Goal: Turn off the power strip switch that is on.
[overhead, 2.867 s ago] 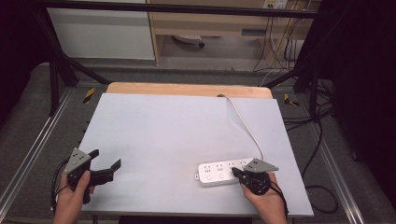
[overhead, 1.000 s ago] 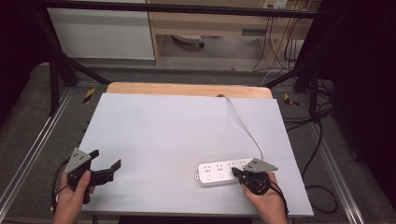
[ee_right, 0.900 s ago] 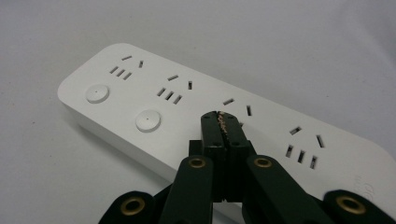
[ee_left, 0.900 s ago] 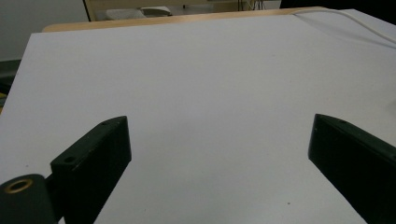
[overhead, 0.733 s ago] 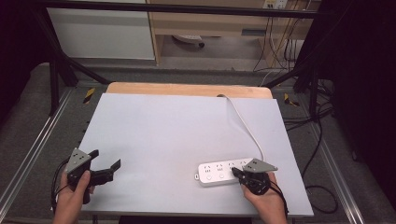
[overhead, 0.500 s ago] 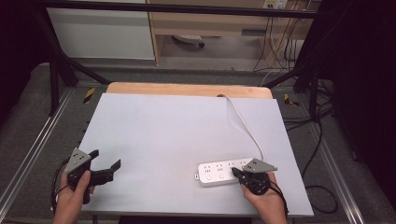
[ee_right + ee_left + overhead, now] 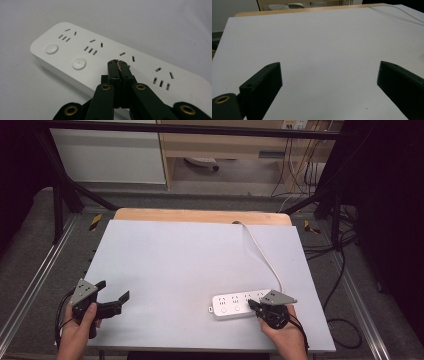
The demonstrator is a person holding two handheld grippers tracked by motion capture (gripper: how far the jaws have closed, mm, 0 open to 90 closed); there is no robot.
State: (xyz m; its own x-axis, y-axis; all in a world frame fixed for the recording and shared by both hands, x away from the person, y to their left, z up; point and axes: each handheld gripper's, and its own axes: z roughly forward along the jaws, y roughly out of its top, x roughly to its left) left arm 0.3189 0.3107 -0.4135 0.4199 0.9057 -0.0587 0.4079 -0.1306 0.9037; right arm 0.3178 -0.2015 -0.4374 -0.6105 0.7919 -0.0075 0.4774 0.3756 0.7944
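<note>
Resting near the table's [image 7: 190,255] right front edge, the white power strip [image 7: 240,303] shows four socket groups and two round buttons in the right gripper view, no legible writing; right gripper [image 7: 119,65] pressed closed above it, left gripper [image 7: 111,296] spread wide

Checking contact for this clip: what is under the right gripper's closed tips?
The white power strip lies under the shut right gripper, by its third socket group. The tips hide whether they actually touch it.

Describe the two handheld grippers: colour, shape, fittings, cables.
Both are black with two flat jaws. The left gripper and right gripper each carry a grey three-cornered plate on top and trail a thin black cable. Brass-coloured rivets mark the jaw joints. No sleeves visible.
</note>
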